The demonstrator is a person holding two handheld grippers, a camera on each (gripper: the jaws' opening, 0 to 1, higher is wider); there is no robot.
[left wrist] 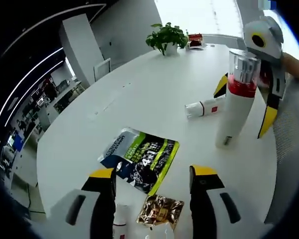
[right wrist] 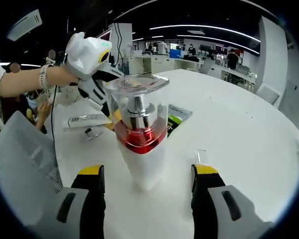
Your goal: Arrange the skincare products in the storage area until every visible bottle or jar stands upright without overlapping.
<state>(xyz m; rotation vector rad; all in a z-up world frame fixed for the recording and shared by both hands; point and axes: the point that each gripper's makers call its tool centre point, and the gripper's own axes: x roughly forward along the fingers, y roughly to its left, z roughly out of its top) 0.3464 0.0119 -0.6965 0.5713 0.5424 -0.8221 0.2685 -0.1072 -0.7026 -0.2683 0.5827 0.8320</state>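
white pump bottle [left wrist: 236,102] with red collar and clear cap stands upright on the white table [left wrist: 139,89], between the spread jaws of the right gripper [right wrist: 148,174], not pinched. left gripper [left wrist: 152,177] open over snack packets [left wrist: 142,157]. a white tube [left wrist: 204,107] lies flat beside the bottle.

White table [left wrist: 154,89] bears bottles, packets, perhaps a plant.

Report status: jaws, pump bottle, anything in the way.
Both grippers open: left gripper, right gripper. Pump bottle upright on the table, between right jaws, not gripped. Tube lying flat behind it. Snack packets near left jaws.
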